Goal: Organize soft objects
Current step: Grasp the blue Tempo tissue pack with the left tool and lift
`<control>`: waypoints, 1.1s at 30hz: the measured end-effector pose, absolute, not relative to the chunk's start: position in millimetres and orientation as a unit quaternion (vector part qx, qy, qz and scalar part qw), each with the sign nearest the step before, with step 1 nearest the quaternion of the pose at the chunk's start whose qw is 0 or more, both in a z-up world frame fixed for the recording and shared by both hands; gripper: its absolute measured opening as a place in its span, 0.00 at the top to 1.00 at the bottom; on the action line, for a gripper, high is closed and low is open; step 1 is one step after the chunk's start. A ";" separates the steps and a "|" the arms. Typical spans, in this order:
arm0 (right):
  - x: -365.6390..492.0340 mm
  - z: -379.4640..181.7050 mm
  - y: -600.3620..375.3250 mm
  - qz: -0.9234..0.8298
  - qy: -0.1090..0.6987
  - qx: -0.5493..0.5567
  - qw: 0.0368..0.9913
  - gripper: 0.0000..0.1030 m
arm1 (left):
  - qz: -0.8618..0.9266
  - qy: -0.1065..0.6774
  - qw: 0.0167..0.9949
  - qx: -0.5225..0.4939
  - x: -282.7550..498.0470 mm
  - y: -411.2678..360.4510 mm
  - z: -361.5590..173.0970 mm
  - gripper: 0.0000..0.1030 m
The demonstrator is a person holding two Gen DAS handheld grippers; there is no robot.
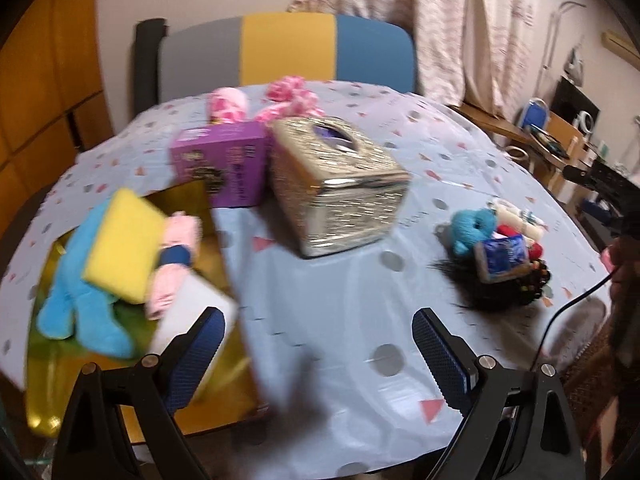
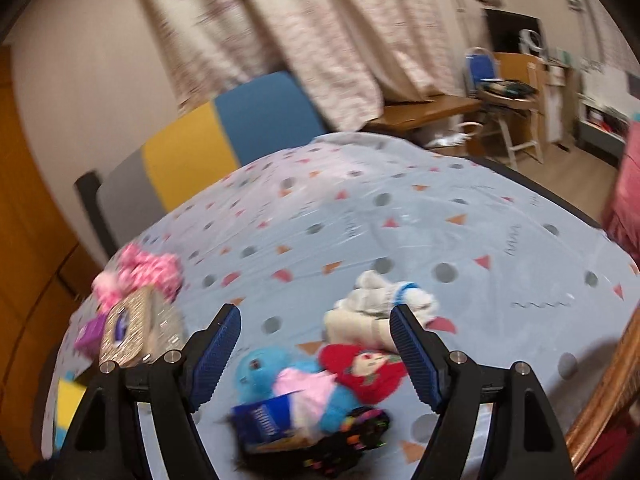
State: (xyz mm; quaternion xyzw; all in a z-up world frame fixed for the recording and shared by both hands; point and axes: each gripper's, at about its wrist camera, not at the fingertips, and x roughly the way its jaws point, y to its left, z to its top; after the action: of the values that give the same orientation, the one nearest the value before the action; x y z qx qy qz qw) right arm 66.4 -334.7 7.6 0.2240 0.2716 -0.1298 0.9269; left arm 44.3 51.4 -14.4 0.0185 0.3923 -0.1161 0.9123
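Patterned blue cloth covers the desk (image 2: 460, 240). Small pile of soft toys (image 2: 316, 380) sits right under the right gripper (image 2: 316, 344), between its wide-apart jaws, nothing pinched. Left gripper (image 1: 318, 340) is also spread wide and empty, with the gold box (image 1: 44, 408) of plushies (image 1: 80, 300) just off its left finger.

No wording can be read anywhere. The purple box (image 1: 221, 159) carries dark and gold print on its front, too blurred to make out. The small blue packet (image 2: 262, 420) in the pile of soft toys shows a row of white characters that stay illegible, in both wrist views. Squiggly marks on the patterned cloth over the bench (image 2: 440, 216) are decoration, not letters.
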 end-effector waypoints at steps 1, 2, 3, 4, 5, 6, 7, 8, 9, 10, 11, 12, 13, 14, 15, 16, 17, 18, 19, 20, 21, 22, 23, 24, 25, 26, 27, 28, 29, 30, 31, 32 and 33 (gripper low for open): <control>64.3 4.3 -340.1 -0.136 0.268 0.232 0.925 0.24 | -0.125 0.396 0.909 0.019 47.2 44.3 -15.5 0.10; 62.6 1.4 -344.2 -0.138 0.265 0.241 0.924 0.24 | -0.135 0.401 0.906 0.020 50.7 36.5 -16.8 0.10; 60.4 -2.5 -349.1 -0.141 0.262 0.250 0.921 0.24 | -0.144 0.404 0.903 0.022 53.0 28.9 -18.0 0.10; 59.0 -5.5 -353.7 -0.143 0.261 0.262 0.918 0.24 | -0.160 0.407 0.899 0.033 55.5 16.2 -19.6 0.10; 57.7 -7.0 -358.6 -0.141 0.260 0.276 0.915 0.24 | -0.172 0.406 0.896 0.045 56.1 6.8 -20.3 0.09; 55.6 -7.0 -361.9 -0.138 0.256 0.284 0.914 0.23 | -0.188 0.404 0.893 0.062 57.3 -5.1 -20.8 0.09; 54.9 -7.3 -363.8 -0.138 0.253 0.289 0.913 0.23 | -0.207 0.398 0.890 0.077 58.5 -17.6 -22.0 0.09; 54.6 -8.2 -365.2 -0.139 0.252 0.293 0.912 0.22 | -0.233 0.396 0.883 0.091 60.1 -31.8 -23.6 0.09; 54.1 -9.6 -366.8 -0.136 0.253 0.300 0.910 0.22 | -0.261 0.400 0.872 0.102 62.5 -46.3 -26.2 0.09; 55.0 -11.7 -367.5 -0.130 0.258 0.308 0.907 0.21 | -0.277 0.403 0.866 0.106 64.9 -57.0 -28.3 0.09; 55.9 -12.8 -368.0 -0.127 0.262 0.310 0.905 0.21 | -0.290 0.406 0.860 0.108 68.5 -69.2 -31.0 0.09; 56.5 -13.5 -368.3 -0.125 0.264 0.312 0.904 0.21 | -0.296 0.413 0.855 0.106 72.5 -79.0 -33.8 0.09; 57.4 -14.0 -366.7 -0.123 0.264 0.313 0.904 0.21 | -0.306 0.424 0.847 0.097 78.2 -88.7 -36.9 0.09; 57.9 -14.8 -366.7 -0.120 0.264 0.315 0.904 0.21 | -0.315 0.440 0.837 0.083 85.0 -98.0 -40.1 0.09; 58.1 -15.2 -366.4 -0.117 0.265 0.317 0.903 0.21 | -0.317 0.454 0.830 0.068 90.9 -105.4 -43.0 0.08; 59.2 -16.0 -366.5 -0.115 0.266 0.318 0.903 0.21 | -0.315 0.470 0.823 0.051 98.2 -112.3 -46.1 0.08; 59.5 -16.4 -366.3 -0.113 0.266 0.319 0.902 0.21 | -0.313 0.484 0.817 0.038 105.1 -120.0 -48.8 0.05; 59.8 -16.7 -366.3 -0.110 0.266 0.321 0.902 0.21 | -0.311 0.494 0.812 0.026 111.6 -128.7 -51.3 0.03; 59.7 -17.0 -366.6 -0.108 0.265 0.324 0.902 0.21 | -0.308 0.497 0.811 0.023 113.3 -134.3 -52.4 0.00; 58.8 -17.4 -367.5 -0.107 0.264 0.327 0.901 0.21 | -0.306 0.498 0.811 0.023 117.0 -143.1 -54.1 0.00; 57.8 -17.7 -368.5 -0.106 0.262 0.330 0.900 0.21 | -0.303 0.500 0.811 0.023 119.2 -149.4 -55.8 0.00; 57.3 -18.0 -369.3 -0.104 0.261 0.334 0.900 0.21 | -0.296 0.503 0.812 0.021 123.0 -157.6 -57.8 0.00; 57.5 -18.2 -370.0 -0.102 0.260 0.337 0.899 0.21 | -0.292 0.505 0.812 0.019 125.3 -161.0 -58.8 0.00; 57.8 -18.7 -370.0 -0.100 0.261 0.339 0.898 0.21 | -0.288 0.506 0.813 0.017 128.1 -166.1 -60.7 0.00; 58.4 -18.8 -370.2 -0.099 0.261 0.340 0.898 0.20 | -0.286 0.507 0.813 0.017 131.4 -170.6 -62.9 0.00; 59.3 -19.2 -370.2 -0.096 0.262 0.340 0.898 0.20 | -0.280 0.511 0.812 0.022 135.5 -179.7 -67.2 0.00; 59.9 -19.6 -369.8 -0.095 0.264 0.341 0.897 0.20 | -0.274 0.514 0.813 0.025 137.7 -182.9 -68.9 0.00; 60.5 -19.9 -369.5 -0.093 0.265 0.341 0.897 0.20 | -0.268 0.515 0.814 0.024 139.8 -186.7 -71.1 0.03; 60.7 -19.9 -369.2 -0.093 0.266 0.340 0.897 0.20 | -0.267 0.515 0.814 0.024 142.6 -190.0 -74.3 0.21; 60.5 -20.0 -369.2 -0.094 0.266 0.341 0.897 0.20 | -0.266 0.517 0.813 0.024 145.1 -192.3 -77.4 0.26; 60.4 -20.5 -369.6 -0.093 0.266 0.342 0.897 0.20 | -0.270 0.520 0.810 0.016 146.2 -191.0 -79.9 0.26; 60.6 -20.9 -369.9 -0.093 0.267 0.343 0.896 0.20 | -0.276 0.520 0.808 0.003 146.4 -187.0 -80.3 0.26; 60.8 -21.2 -370.4 -0.093 0.268 0.344 0.895 0.20 | -0.277 0.521 0.807 -0.008 146.4 -180.4 -80.6 0.26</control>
State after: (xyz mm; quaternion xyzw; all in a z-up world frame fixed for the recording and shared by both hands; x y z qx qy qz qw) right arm 60.8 -370.4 -21.2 0.3441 0.2676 -0.0933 0.8951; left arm 146.4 -180.4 -80.6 -0.0082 0.5206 -0.2775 0.8074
